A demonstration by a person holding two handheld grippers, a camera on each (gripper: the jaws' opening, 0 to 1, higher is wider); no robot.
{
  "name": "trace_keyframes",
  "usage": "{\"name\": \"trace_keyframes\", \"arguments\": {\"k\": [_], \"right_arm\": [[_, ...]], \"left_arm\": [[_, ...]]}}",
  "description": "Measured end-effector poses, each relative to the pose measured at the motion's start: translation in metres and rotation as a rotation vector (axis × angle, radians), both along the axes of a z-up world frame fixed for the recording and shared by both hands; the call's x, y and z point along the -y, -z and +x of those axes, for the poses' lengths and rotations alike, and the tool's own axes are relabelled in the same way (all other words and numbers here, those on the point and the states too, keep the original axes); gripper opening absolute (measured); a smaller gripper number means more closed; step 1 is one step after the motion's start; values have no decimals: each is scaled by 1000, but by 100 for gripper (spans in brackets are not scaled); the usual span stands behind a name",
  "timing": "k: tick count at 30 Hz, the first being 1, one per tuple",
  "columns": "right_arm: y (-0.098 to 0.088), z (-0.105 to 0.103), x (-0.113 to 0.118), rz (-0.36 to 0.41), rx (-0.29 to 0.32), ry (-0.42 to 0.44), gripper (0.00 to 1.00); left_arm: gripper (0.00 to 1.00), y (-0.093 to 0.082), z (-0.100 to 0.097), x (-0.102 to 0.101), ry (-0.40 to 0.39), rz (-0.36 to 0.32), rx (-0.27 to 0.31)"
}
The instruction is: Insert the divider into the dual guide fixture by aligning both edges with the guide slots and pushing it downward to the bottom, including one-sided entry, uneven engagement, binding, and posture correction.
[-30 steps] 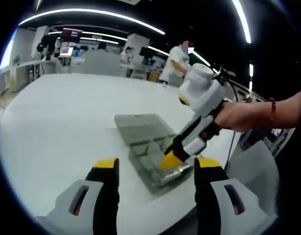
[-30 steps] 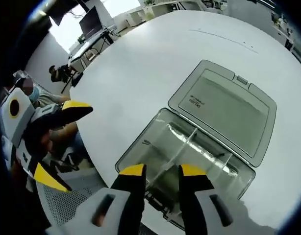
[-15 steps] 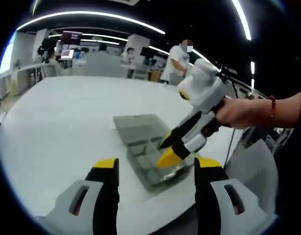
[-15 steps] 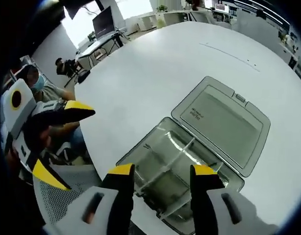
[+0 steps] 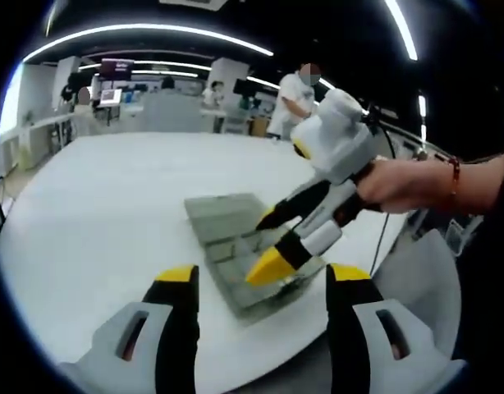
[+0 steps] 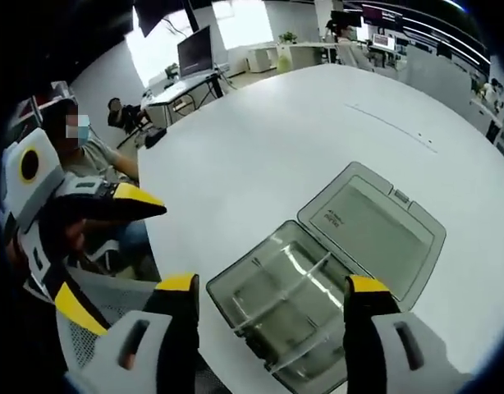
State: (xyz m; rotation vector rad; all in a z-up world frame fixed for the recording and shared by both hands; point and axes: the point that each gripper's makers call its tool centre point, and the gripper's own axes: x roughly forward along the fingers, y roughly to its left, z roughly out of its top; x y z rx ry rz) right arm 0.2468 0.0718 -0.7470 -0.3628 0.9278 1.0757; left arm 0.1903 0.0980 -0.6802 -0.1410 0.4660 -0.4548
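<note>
- Two views to go through, and from the left gripper view I see my left gripper with its jaws spread wide and nothing between them, hovering short of the clear compartment box on the white table.
- My right gripper comes in from the right of that view, held in a hand, jaws parted and bare, poised just above the box.
- From the right gripper view, the right gripper is released and wide, straddling the near end of the box, whose lid lies folded back flat.
- A divider stands across the tray between its side walls; I judge it seated in its slots, though I cannot tell whether it is fully at the bottom.
- My left gripper sits off the table edge, jaws apart, holding nothing.
- Judging by that, insertion looks largely done; what is left, if anything, is a final press or check.
</note>
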Motion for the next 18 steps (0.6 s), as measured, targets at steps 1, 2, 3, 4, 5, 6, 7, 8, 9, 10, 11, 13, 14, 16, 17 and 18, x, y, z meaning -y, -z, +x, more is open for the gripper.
{"name": "trace_keyframes", "arguments": {"k": [1, 2, 3, 4, 5, 6, 7, 8, 9, 10, 11, 13, 14, 16, 17, 18], "right_arm": [[-1, -2, -1, 11, -1, -1, 70], [-1, -3, -1, 18, 2, -3, 70], [-2, -4, -1, 21, 5, -3, 70], [-2, -5, 0, 23, 8, -3, 70], [-2, -5, 0, 24, 9, -3, 71], [-1, -6, 2, 23, 10, -3, 71], [-2, -6, 2, 26, 15, -5, 72], [-3, -6, 2, 35, 26, -8, 72], [-5, -6, 3, 44, 35, -10, 73], [-5, -7, 4, 46, 38, -8, 74], [-7, -7, 4, 50, 44, -9, 75], [-8, -7, 6, 58, 54, -9, 77], [-9, -8, 7, 61, 54, -6, 79], [-11, -9, 9, 78, 58, 5, 80], [-13, -10, 10, 91, 68, 1, 79], [-14, -11, 11, 94, 68, 1, 79]], "left_arm": [[61, 0, 0, 0, -1, 0, -2], [61, 0, -2, 1, 1, 8, -6], [61, -1, -3, 1, 1, 17, -1], [61, -3, -3, 2, 0, 18, 1], [62, -3, -4, 3, 0, 18, 2], [62, -4, -5, 3, 0, 23, 1], [62, -4, -5, 3, 0, 30, 3], [62, -5, -6, 4, 0, 34, 4], [62, -6, -7, 5, 1, 35, 4], [62, -7, -8, 5, 0, 36, 5], [63, -8, -8, 6, 1, 38, 10], [63, -9, -9, 8, 4, 43, 9], [64, -9, -10, 9, 5, 45, 9], [65, -10, -10, 11, 9, 51, 10], [65, -11, -10, 12, 10, 53, 12], [66, -12, -10, 13, 10, 53, 14]]}}
